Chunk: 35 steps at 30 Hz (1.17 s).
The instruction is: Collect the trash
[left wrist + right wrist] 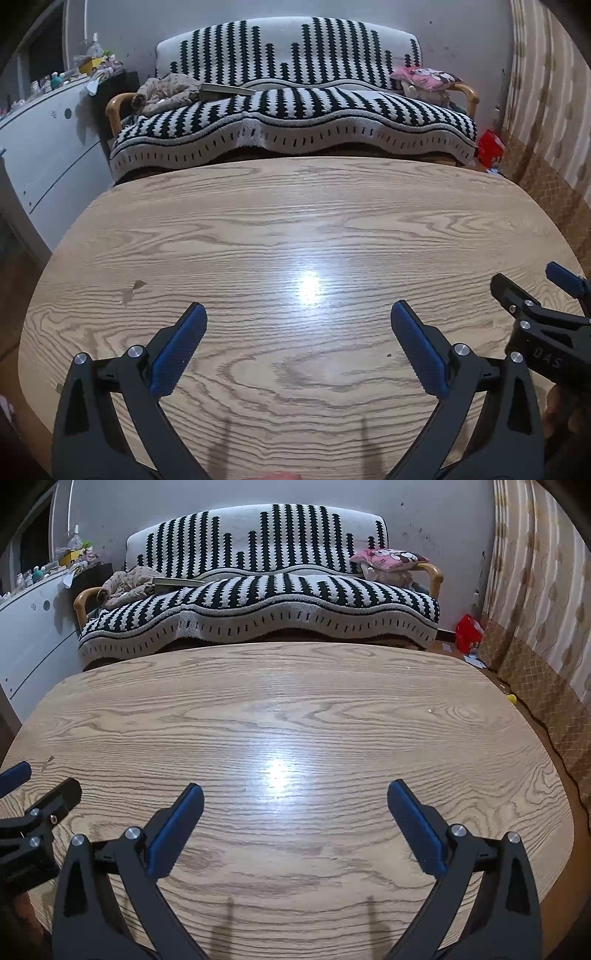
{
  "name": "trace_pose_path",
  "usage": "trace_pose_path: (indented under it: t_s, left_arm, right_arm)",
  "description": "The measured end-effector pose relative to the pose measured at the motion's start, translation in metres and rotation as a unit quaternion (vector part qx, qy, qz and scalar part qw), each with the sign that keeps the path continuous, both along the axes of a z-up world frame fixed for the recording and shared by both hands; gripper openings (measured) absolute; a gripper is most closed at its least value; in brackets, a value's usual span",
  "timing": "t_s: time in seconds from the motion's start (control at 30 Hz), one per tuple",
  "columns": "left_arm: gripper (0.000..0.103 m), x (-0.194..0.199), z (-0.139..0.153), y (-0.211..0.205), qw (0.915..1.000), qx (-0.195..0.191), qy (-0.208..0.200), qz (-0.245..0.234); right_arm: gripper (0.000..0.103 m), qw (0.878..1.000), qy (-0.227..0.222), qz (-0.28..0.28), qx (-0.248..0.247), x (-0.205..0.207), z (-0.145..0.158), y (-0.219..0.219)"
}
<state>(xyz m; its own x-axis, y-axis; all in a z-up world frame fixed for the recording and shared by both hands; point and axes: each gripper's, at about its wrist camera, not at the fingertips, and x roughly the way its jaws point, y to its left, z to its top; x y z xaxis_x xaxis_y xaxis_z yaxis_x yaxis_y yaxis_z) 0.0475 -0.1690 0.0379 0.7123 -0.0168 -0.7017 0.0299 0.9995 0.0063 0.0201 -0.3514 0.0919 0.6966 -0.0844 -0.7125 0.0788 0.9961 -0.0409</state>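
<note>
My left gripper (297, 309) hovers open over the near part of a wooden table (295, 206), with nothing between its blue pads. My right gripper (294, 789) is open as well, empty, over the same table (295, 686). The two are side by side: the right gripper (526, 277) shows at the right edge of the left wrist view, and the left gripper (46, 780) at the left edge of the right wrist view. On the tabletop I see only a dark crumb (388, 355), a small stain (133, 290) and a white speck (429, 711).
A sofa (295, 122) with a black-and-white cover stands behind the table, with clothes (166, 92) and a pink pillow (424, 77) on it. A red bag (468, 631), paper scraps (474, 661) and a yellow bit (511, 698) lie on the floor by the curtain. A white cabinet (48, 147) stands left.
</note>
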Motion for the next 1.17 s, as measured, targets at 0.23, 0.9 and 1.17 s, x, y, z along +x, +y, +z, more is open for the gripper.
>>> trace_pose_path:
  t_s: [0.23, 0.9, 1.17]
  left_arm:
    - [0.097, 0.001, -0.001, 0.003, 0.9997, 0.021, -0.002, 0.007]
    - [0.097, 0.001, -0.008, 0.015, 0.9999, -0.011, -0.004, -0.007]
    - [0.097, 0.013, -0.015, 0.014, 0.9996, 0.014, 0.021, 0.011]
  right_arm:
    - [0.096, 1.0, 0.006, -0.002, 0.003, 0.002, -0.002, -0.001]
    - [0.096, 1.0, 0.016, 0.002, 0.005, 0.003, -0.005, 0.0]
    - [0.096, 1.0, 0.015, 0.001, 0.006, 0.006, -0.008, -0.001]
